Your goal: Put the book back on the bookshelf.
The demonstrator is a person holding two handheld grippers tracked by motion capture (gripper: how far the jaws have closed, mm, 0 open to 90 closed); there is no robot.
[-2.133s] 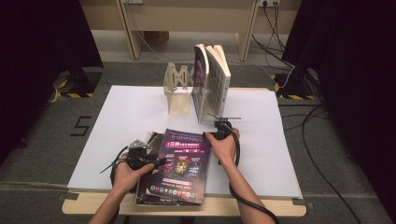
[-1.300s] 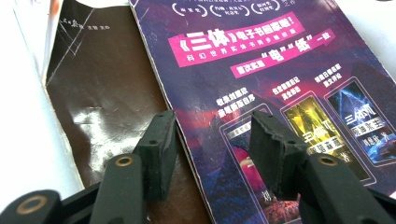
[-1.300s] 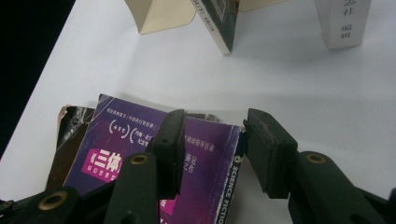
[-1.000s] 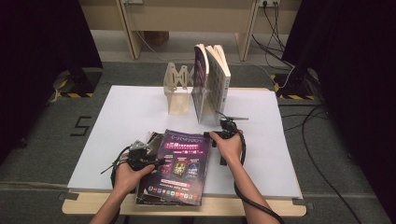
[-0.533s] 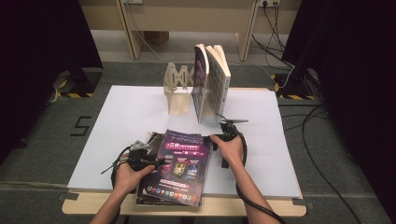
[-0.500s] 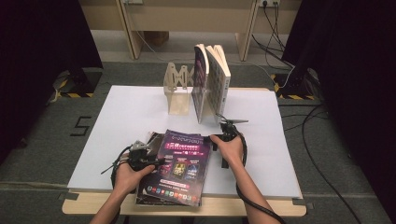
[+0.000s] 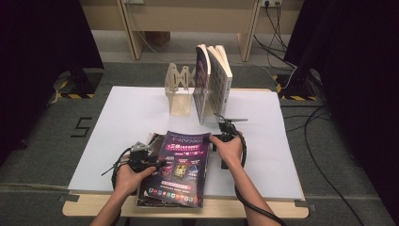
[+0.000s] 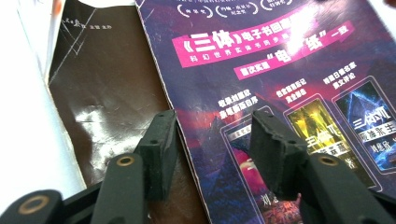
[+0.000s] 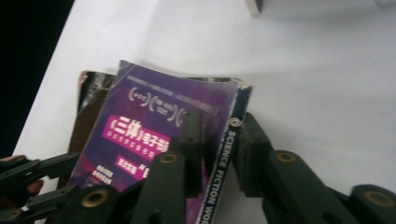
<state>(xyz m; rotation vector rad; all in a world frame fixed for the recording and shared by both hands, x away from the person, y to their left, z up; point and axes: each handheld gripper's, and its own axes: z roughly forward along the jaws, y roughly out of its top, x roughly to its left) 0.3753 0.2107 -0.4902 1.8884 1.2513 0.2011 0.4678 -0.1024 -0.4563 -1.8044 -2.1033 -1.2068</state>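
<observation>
Though already pinched along its spine by the right gripper (image 9: 217, 140), jaws just now closing in from either side, barely off the mark: glossy purple paperback magazine (image 7: 181, 165), lying on a creased dark brown book (image 8: 107, 93) at the near edge of the white table top (image 7: 141, 108). Left gripper (image 8: 212, 135) open, jaws just spread a touch wider, one pad over the purple cover, the other over the brown one, gripping nothing.

Done, judging by the far side: two tall books (image 7: 214, 80) stood on end just beside a pale wooden slotted rack (image 7: 179, 92). Left, probably: lifting the magazine, carrying it back, standing it with the others; then the brown book.

Hard to tell: how firmly the right pads squeeze; whether the left pads rest on the covers or hover. Hidden beneath the magazine: most of the brown book.
</observation>
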